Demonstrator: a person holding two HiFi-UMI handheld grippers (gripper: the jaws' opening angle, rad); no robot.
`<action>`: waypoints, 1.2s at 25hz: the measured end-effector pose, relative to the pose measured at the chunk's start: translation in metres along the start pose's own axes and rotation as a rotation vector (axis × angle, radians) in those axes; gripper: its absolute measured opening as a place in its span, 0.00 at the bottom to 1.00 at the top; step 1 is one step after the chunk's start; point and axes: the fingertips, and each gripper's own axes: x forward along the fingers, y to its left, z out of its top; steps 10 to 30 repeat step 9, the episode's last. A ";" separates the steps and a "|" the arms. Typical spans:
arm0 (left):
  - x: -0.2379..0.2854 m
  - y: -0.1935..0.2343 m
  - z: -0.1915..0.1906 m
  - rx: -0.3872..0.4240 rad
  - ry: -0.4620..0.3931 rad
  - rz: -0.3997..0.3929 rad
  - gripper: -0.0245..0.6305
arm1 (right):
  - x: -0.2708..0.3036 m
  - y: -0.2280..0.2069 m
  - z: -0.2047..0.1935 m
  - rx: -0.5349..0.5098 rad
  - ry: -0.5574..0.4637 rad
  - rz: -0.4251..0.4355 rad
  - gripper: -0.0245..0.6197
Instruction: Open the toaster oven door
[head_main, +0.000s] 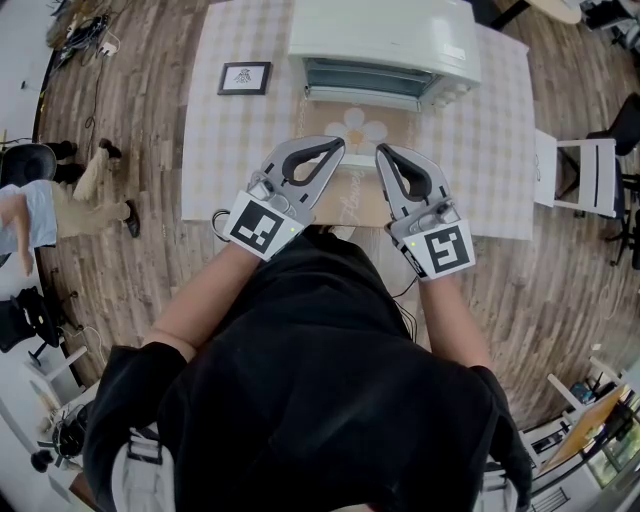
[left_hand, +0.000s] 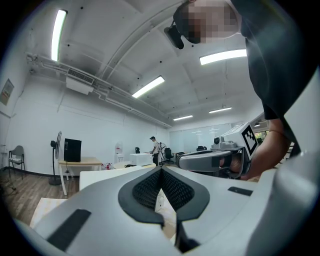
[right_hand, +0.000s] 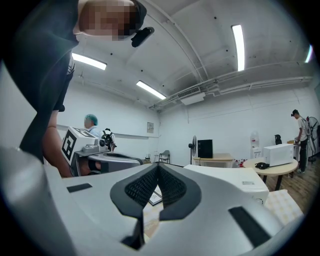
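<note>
The pale green toaster oven (head_main: 385, 45) stands at the far side of the table, its glass door (head_main: 362, 76) closed and the handle bar (head_main: 362, 97) along the door's lower edge. My left gripper (head_main: 337, 149) and right gripper (head_main: 383, 153) hover side by side over the table's near half, a short way in front of the door, touching nothing. Both are shut with nothing between their pads. In the right gripper view the oven (right_hand: 235, 181) lies just right of the closed tips (right_hand: 157, 166). The left gripper view shows its own closed tips (left_hand: 161, 170) and the right gripper (left_hand: 207, 160) beside it.
A checked cloth (head_main: 490, 150) covers the table, with a flower-print mat (head_main: 358, 130) in front of the oven. A small framed picture (head_main: 245, 78) lies at the oven's left. A white chair (head_main: 590, 175) stands at the right, and a person (head_main: 60, 200) at the left on the wooden floor.
</note>
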 end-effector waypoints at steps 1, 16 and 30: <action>0.000 0.000 0.000 0.001 -0.001 0.000 0.06 | 0.000 -0.001 -0.001 0.001 0.001 -0.003 0.07; 0.002 -0.002 0.000 0.000 0.005 0.000 0.06 | -0.002 -0.002 -0.003 0.008 0.002 -0.009 0.07; 0.002 -0.002 0.000 0.000 0.005 0.000 0.06 | -0.002 -0.002 -0.003 0.008 0.002 -0.009 0.07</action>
